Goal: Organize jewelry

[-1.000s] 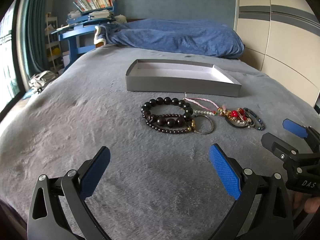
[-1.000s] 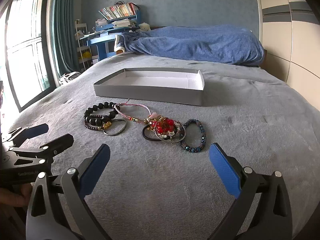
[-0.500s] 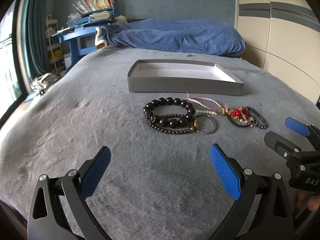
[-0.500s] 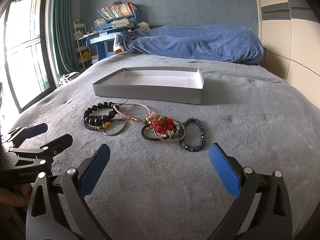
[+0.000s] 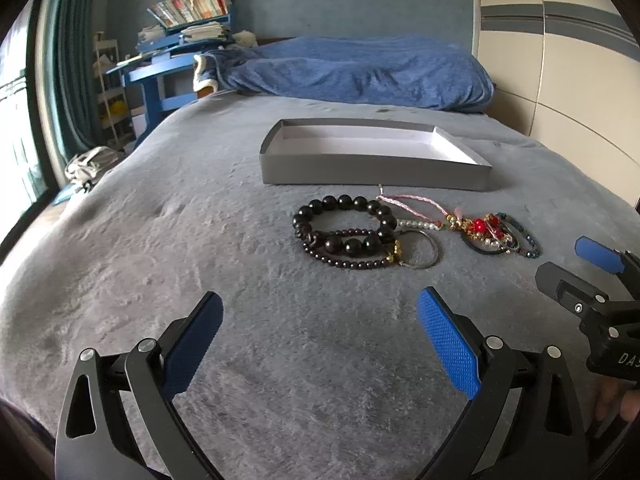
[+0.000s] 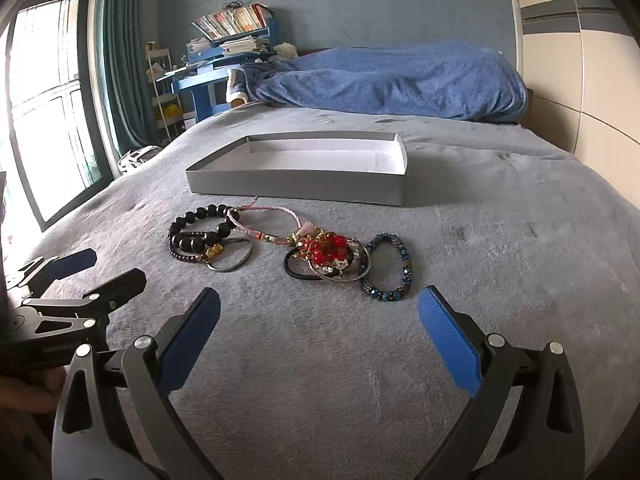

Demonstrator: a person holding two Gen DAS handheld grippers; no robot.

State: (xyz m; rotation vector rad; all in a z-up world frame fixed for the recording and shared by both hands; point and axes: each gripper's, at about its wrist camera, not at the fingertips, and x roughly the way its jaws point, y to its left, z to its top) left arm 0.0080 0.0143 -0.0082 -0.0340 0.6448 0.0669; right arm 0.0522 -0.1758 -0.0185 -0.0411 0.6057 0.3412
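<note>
On the gray bed cover (image 5: 160, 240), seen from the left wrist, the left gripper (image 5: 320, 336) hangs low with its two blue pads spread wide and nothing between them. It sits near the front of the bed, so it has room to reach forward. Just ahead lies the big black bead bracelet (image 5: 344, 220), with a thin dark bead bracelet (image 5: 352, 262) and a silver ring bangle (image 5: 420, 248) touching it. These are piled close together, so picking one alone may tug the others. Behind them is the gray box tray (image 5: 372, 170), with nothing in it that I can see. It seems to be the home for the jewelry, and its low wall makes dropping things in easy. Far to the side, the right gripper (image 5: 576, 272) pokes in.

From the right wrist, the right gripper (image 6: 320, 336) is also spread wide and holds nothing. It points at the other pile: a red bead charm bunch (image 6: 326, 246) lying on a black hair band (image 6: 294, 274), and a blue bead bracelet (image 6: 390, 268) just beside them. A pink cord (image 6: 276, 212) runs from this pile toward the black beads. The gray box tray (image 6: 296, 182) waits behind them all. The left gripper (image 6: 80, 276) shows at the edge. I think each hand faces its own pile so they can share the job, and no piece is in the tray yet.
</note>
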